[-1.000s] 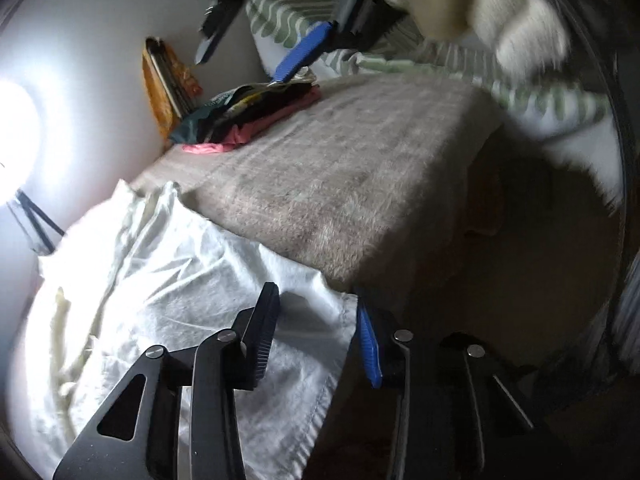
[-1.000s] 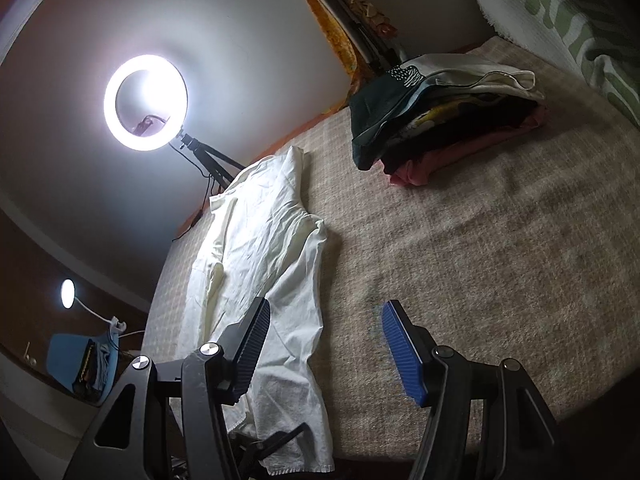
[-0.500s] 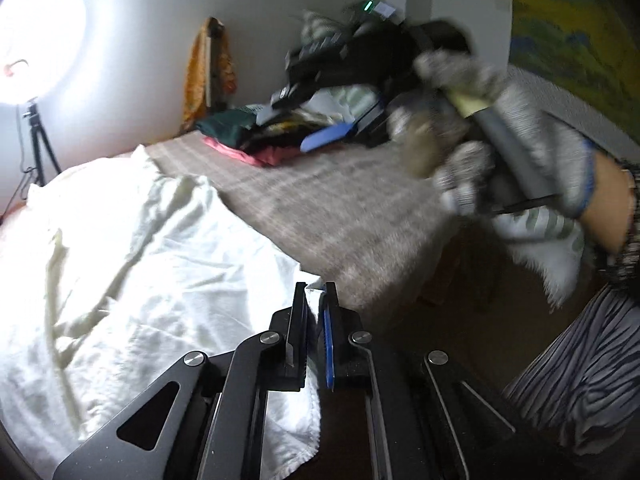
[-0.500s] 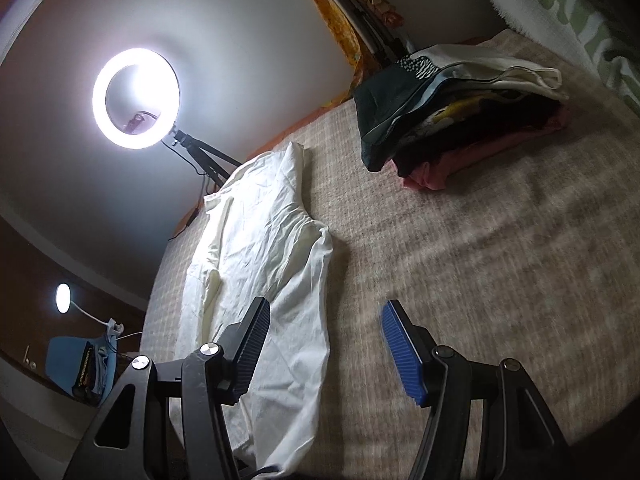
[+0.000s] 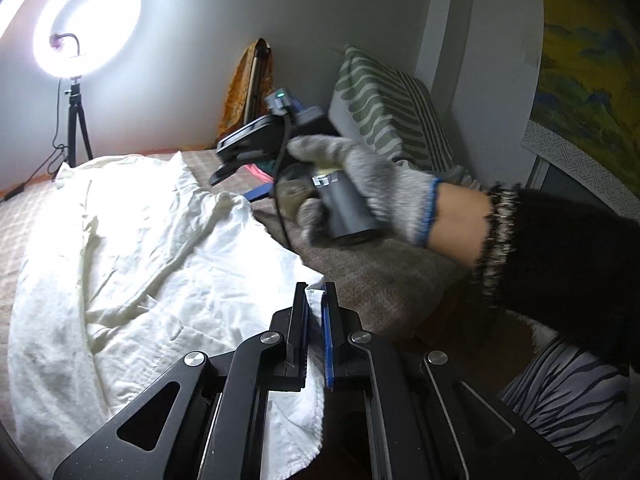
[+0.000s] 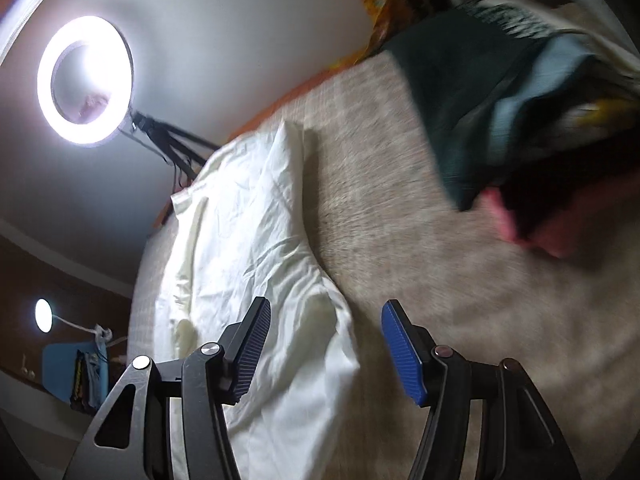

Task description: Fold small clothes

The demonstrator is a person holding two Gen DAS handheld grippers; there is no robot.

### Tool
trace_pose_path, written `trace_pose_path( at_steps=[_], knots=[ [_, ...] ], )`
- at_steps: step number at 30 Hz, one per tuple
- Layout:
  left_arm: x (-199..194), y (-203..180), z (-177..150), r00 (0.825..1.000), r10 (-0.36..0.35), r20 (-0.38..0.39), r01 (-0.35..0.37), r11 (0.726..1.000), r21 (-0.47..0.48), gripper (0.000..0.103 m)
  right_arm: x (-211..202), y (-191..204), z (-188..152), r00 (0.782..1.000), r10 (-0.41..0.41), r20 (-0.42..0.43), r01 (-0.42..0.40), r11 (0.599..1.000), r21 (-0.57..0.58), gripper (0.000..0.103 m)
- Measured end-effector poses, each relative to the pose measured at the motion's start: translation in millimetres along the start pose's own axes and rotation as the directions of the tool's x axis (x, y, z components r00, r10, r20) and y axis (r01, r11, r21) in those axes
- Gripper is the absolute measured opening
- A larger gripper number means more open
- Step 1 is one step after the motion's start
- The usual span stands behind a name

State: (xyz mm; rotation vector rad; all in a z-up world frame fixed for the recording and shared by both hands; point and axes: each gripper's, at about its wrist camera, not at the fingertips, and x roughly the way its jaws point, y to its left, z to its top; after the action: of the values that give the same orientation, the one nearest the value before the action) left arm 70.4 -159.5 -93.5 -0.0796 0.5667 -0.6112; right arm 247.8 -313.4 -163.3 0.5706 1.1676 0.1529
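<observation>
A white garment (image 5: pixel 132 264) lies spread and wrinkled on the beige bed cover (image 5: pixel 372 268). My left gripper (image 5: pixel 315 300) is shut on the garment's near corner at the bed's front edge. In the right wrist view the same white garment (image 6: pixel 256 248) runs from the gripper toward the far edge. My right gripper (image 6: pixel 325 320) is open and empty, just above the garment's right edge. It also shows in the left wrist view (image 5: pixel 256 176), held by a gloved hand (image 5: pixel 372 184) over the bed.
A pile of folded clothes (image 6: pixel 520 120), dark green on top and pink at the bottom, sits at the back right of the bed. A lit ring light (image 5: pixel 86 24) on a tripod stands behind the bed. A green patterned pillow (image 5: pixel 384 108) leans on the wall.
My left gripper closed on the white garment's corner and swung to face the bed. My right gripper moved forward and lower over the bed, toward the garment's right edge; it stayed open.
</observation>
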Motion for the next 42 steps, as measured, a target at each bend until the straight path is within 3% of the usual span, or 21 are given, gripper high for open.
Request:
trace_pose_path(
  at_steps=[3,7,11,20,29,36,42],
  knots=[
    [-0.8,2.7,-2.1,1.000,-0.005,0.000,0.005,1.000,-0.012,0.004,18.7,11.3,1.0,0.999,0.009,-0.035,-0.010,1.000,-0.020,0.036],
    [-4.2,9.2,-9.3,1.000,-0.008,0.004,0.008,0.999,-0.039,0.004,21.6,28.7,-0.1,1.000,-0.026,-0.014,0.025,0.997,-0.073,0.010],
    [-8.6,16.7,-13.1,1.000,-0.004,0.018,0.006,0.997,-0.081,0.004,12.7,43.2,-0.9,0.998,-0.056,0.033,0.059,0.993,-0.102,0.006],
    [-24.6,39.4,-32.6,0.999,0.040,0.022,-0.036,0.985,-0.169,0.004,9.9,101.5,0.0,0.997,-0.032,0.072,0.045,0.979,-0.197,0.004],
    [-44.3,58.6,-46.2,0.995,0.096,0.033,-0.085,0.969,-0.233,0.004,56.9,173.1,-11.6,0.999,-0.051,0.007,0.051,0.940,-0.338,0.004],
    [-46.7,72.6,-62.9,0.996,0.094,0.000,-0.090,0.950,-0.299,0.004,93.3,191.5,-25.2,0.990,-0.134,-0.034,0.111,0.918,-0.381,0.004],
    [-53.4,77.4,-72.4,0.993,0.117,-0.005,-0.112,0.939,-0.326,0.003,115.5,196.0,-33.0,0.986,-0.154,-0.061,0.119,0.913,-0.391,0.004]
  ],
)
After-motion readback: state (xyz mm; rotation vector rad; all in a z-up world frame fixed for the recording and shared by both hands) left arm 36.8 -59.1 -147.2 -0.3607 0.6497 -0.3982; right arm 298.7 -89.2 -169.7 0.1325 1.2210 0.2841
